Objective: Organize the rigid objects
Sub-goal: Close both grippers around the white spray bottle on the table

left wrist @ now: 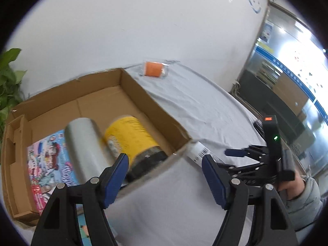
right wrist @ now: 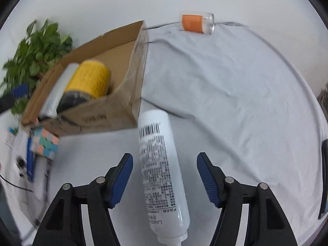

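Observation:
A cardboard box (left wrist: pixel 155 106) (right wrist: pixel 106 110) lies on the white cloth. Inside it lie a yellow can with a black end (left wrist: pixel 133 135) (right wrist: pixel 90 82), a silver cylinder (left wrist: pixel 86 149) (right wrist: pixel 59 86) and a colourful flat pack (left wrist: pixel 47 164). My left gripper (left wrist: pixel 165 174) is open and empty just outside the box's near wall. A white bottle (right wrist: pixel 160 164) (left wrist: pixel 199 150) lies on the cloth beside the box. My right gripper (right wrist: pixel 165 176) (left wrist: pixel 235 152) is open, its fingers on either side of the bottle, not touching it. A clear jar with an orange label (right wrist: pixel 196 23) (left wrist: pixel 154 69) lies at the far edge.
A pastel puzzle cube (right wrist: pixel 45 143) and a blue flat object (right wrist: pixel 29 162) lie left of the box. A green plant (right wrist: pixel 34 55) (left wrist: pixel 8 78) stands behind the box. The round table's edge (right wrist: pixel 297 78) curves at right. A dark object (right wrist: pixel 324 176) lies at the right rim.

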